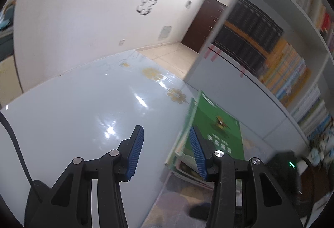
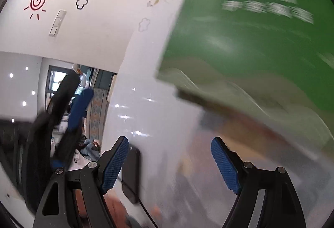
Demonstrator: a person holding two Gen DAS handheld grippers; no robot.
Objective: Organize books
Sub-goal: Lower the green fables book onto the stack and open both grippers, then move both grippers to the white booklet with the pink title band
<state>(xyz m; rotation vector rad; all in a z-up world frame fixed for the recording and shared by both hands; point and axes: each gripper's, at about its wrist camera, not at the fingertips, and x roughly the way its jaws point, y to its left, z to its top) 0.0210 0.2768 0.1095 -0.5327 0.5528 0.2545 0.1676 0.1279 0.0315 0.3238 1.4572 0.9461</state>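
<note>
The green book, lying flat at the table's right edge near the bookshelf, long axis running near-to-far, is seen just right of the wide, empty left gripper and ahead-right of the equally wide, empty right gripper.

Left claw black with ribbed blue pads, silver screws, black cable, right claw likewise
</note>
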